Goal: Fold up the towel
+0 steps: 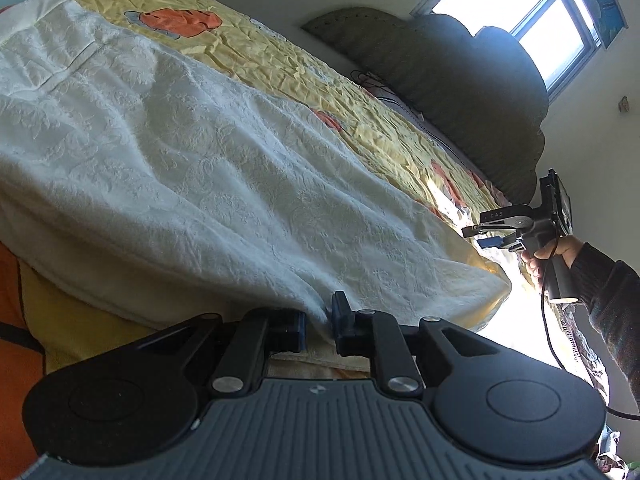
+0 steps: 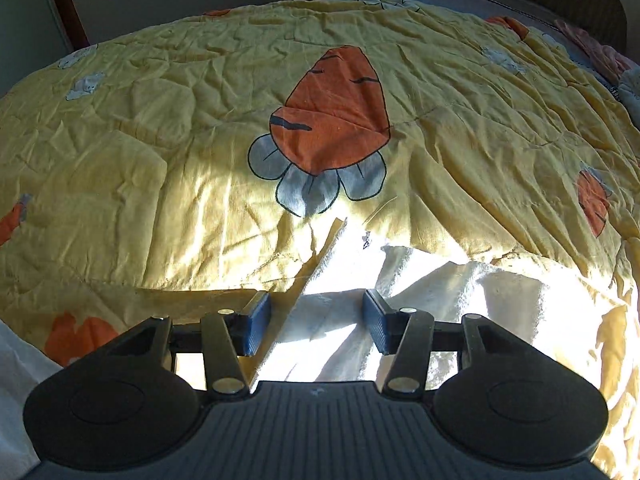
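A white textured towel (image 1: 192, 168) lies spread across the bed, and its near edge bunches up between my left gripper's fingers. My left gripper (image 1: 320, 322) is shut on that edge at the bed's side. Further right along the same edge, a hand in a dark sleeve holds my right gripper (image 1: 478, 237) close to the towel's far corner. In the right wrist view the sunlit towel corner (image 2: 420, 292) lies under and between the blue pads (image 2: 256, 326). My right gripper (image 2: 316, 328) is open, its jaws wide apart on either side of the cloth.
The towel rests on a wrinkled yellow quilt (image 2: 160, 128) printed with orange carrots (image 2: 336, 112). A dark padded headboard (image 1: 472, 92) and a bright window (image 1: 520, 12) stand beyond the bed. A black cable (image 1: 550, 320) hangs from the right gripper's handle.
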`<state>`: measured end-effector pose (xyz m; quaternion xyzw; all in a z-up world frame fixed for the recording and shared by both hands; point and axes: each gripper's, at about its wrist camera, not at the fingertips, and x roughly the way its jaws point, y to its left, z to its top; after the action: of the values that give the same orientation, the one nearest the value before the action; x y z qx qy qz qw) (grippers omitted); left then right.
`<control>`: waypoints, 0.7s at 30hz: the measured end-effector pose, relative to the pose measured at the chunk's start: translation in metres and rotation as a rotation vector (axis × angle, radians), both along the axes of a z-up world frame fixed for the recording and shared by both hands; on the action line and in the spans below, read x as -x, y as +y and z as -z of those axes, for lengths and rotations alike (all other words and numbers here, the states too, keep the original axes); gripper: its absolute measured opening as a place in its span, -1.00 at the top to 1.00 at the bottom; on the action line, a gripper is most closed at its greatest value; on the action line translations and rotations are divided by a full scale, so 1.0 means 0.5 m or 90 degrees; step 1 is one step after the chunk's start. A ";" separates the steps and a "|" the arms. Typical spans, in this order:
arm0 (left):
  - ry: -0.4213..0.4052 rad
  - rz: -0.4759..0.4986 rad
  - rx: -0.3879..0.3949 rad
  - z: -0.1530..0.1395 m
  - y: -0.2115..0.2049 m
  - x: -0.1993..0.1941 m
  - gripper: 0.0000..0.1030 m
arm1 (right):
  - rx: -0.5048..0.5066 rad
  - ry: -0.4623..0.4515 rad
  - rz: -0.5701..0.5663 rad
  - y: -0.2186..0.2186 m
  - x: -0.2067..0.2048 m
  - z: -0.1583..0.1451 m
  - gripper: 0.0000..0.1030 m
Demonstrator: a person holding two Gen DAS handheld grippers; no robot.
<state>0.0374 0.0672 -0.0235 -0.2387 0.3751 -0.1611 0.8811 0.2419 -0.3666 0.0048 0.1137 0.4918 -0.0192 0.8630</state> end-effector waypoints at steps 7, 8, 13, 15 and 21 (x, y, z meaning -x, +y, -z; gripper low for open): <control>-0.008 0.008 0.001 0.003 0.002 0.002 0.55 | -0.130 -0.079 0.038 -0.092 0.067 -0.052 0.83; -0.008 0.008 0.000 0.003 0.002 0.002 0.55 | -0.161 -0.109 0.050 -0.111 0.093 -0.069 0.84; -0.003 0.007 0.012 0.005 0.007 -0.003 0.55 | -0.240 -0.227 0.099 -0.188 0.281 -0.121 0.84; -0.003 0.008 0.016 0.006 0.009 -0.004 0.55 | -0.271 -0.245 0.140 -0.224 0.368 -0.103 0.84; -0.004 0.016 0.010 0.005 0.008 -0.008 0.55 | -0.397 -0.229 0.279 -0.301 0.547 0.044 0.82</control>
<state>0.0416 0.0715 -0.0261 -0.2406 0.3737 -0.1757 0.8784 -0.0315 -0.5172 -0.0173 0.4729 0.2797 -0.0321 0.8349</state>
